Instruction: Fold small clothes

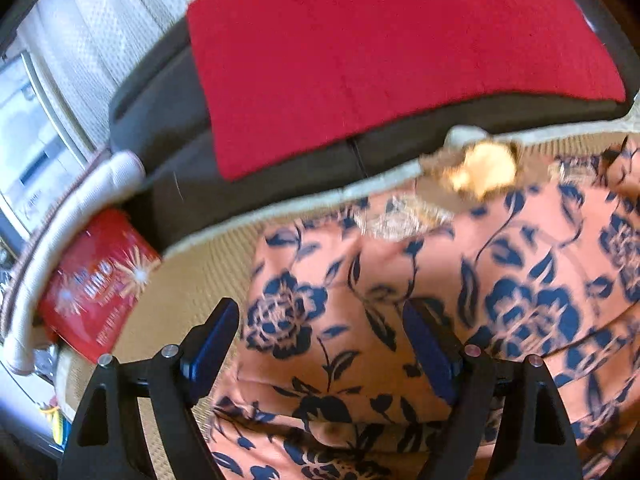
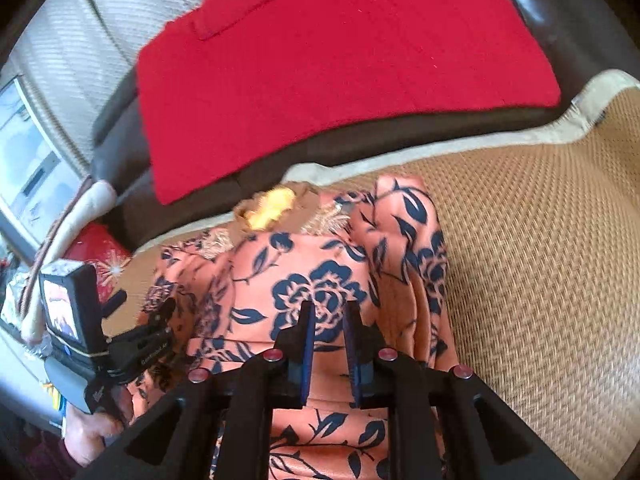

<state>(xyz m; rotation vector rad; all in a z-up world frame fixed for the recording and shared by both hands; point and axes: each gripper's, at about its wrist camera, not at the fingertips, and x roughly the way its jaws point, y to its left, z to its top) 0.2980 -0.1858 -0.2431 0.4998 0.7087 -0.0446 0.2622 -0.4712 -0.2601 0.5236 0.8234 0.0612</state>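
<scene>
Ahead of both claws and beyond everything else, a dark sofa (image 2: 120, 148) carries a red cushion (image 2: 340, 68), well clear of the work. Below and in front of the claws spreads a woven straw mat (image 2: 540, 260) with a pale fabric border, and on it lies the task's thing: an orange garment with a navy flower print (image 2: 320, 280), partly gathered, with one fold standing up in ridges just right of the right claw and a gold-embroidered neckline (image 2: 324, 220) at the far end, next to a blurred yellow-brown ornament I cannot identify. The cloth looks thin, light and smooth, so I judge it limp and somewhat slippery: it will drape and slide rather than hold a crease, and a pinch on a single layer may drag the layers beneath along. The best holds seem to be at hems, corners or the doubled edge of a fold, where a narrow pinch has more to bite on. The left claw (image 1: 320, 344) hangs released over the garment's left part, its blue pads wide apart with only cloth lying below them, nothing gripped. The right claw (image 2: 328, 344) is nearly clenched, a slim gap between its pads above the printed flower; no cloth appears to be caught between them. A red packet (image 1: 96, 280) lies far left of the left claw.
</scene>
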